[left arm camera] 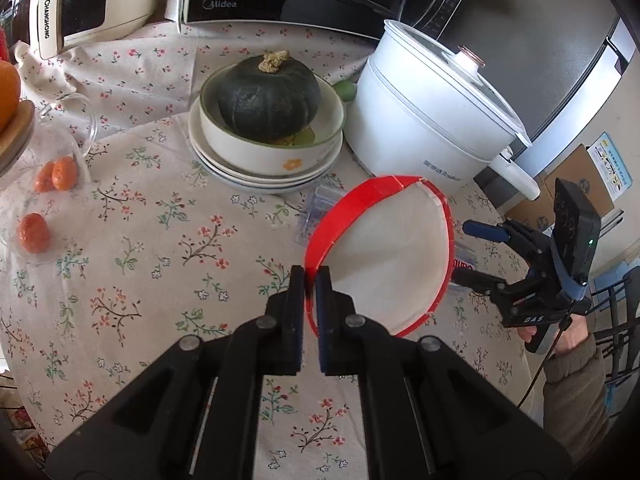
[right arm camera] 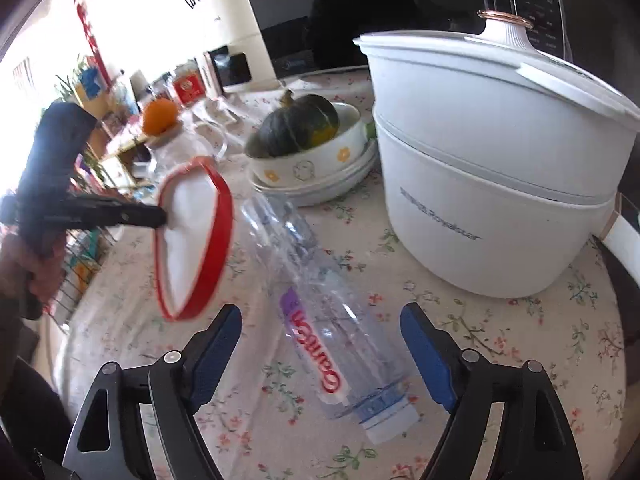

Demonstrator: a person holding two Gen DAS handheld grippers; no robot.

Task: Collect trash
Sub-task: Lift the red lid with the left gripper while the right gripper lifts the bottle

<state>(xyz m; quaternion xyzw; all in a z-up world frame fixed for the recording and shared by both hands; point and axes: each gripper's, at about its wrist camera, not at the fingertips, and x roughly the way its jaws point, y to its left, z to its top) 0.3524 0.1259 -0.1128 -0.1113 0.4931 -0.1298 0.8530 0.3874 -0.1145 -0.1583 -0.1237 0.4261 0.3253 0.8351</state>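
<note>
The left gripper (left arm camera: 308, 280) has its jaws pinched on the rim of a crushed red-rimmed white paper bowl (left arm camera: 384, 256), held tilted above the floral-clothed counter (left arm camera: 160, 240). The right gripper (right arm camera: 320, 344) has its jaws spread wide, with a clear plastic bottle bearing a red-lettered label (right arm camera: 320, 320) lying on the counter between them, untouched, and a white lidded electric pot (right arm camera: 492, 176) beyond.
</note>
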